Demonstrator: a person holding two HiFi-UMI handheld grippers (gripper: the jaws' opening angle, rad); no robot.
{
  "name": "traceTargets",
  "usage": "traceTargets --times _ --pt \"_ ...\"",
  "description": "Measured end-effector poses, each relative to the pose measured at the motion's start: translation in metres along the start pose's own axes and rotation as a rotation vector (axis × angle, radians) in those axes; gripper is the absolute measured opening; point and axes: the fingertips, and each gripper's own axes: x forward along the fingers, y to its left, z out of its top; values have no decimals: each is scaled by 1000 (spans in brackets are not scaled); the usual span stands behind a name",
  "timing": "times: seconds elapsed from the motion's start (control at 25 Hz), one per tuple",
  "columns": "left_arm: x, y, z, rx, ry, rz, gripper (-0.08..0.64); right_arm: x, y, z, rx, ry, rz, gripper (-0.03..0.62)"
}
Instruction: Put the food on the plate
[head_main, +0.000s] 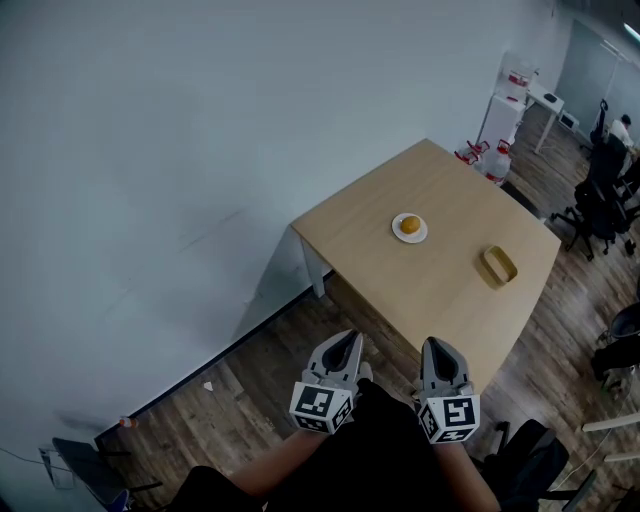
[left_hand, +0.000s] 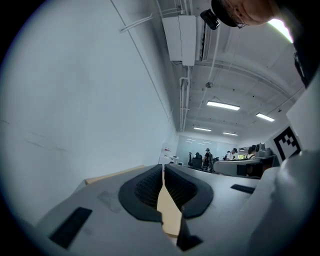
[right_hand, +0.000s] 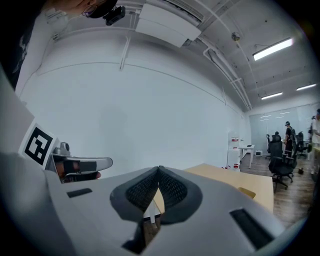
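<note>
A wooden table (head_main: 440, 290) stands ahead of me in the head view. On it sits a small white plate (head_main: 409, 229) with a round orange-yellow piece of food (head_main: 410, 224) on it. Further right lies a yellow-brown food item (head_main: 499, 266). My left gripper (head_main: 343, 353) and right gripper (head_main: 441, 357) are held close to my body, short of the table's near edge, both shut with nothing between the jaws. In the left gripper view the gripper (left_hand: 163, 172) points over the table toward the room. The right gripper (right_hand: 158, 174) aims at the table (right_hand: 235, 181) too.
A white wall runs along the left. Beyond the table stand a white shelf unit (head_main: 508, 100) with red items and a white desk (head_main: 548, 105). Black office chairs (head_main: 597, 205) and a seated person (head_main: 620, 128) are at the far right. The floor is wood plank.
</note>
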Motion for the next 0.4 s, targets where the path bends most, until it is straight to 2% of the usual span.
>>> traceTargets --times 0.4 --pt "-4 -2 2 0 -1 31 25 -1 -3 3 -8 -6 26 60"
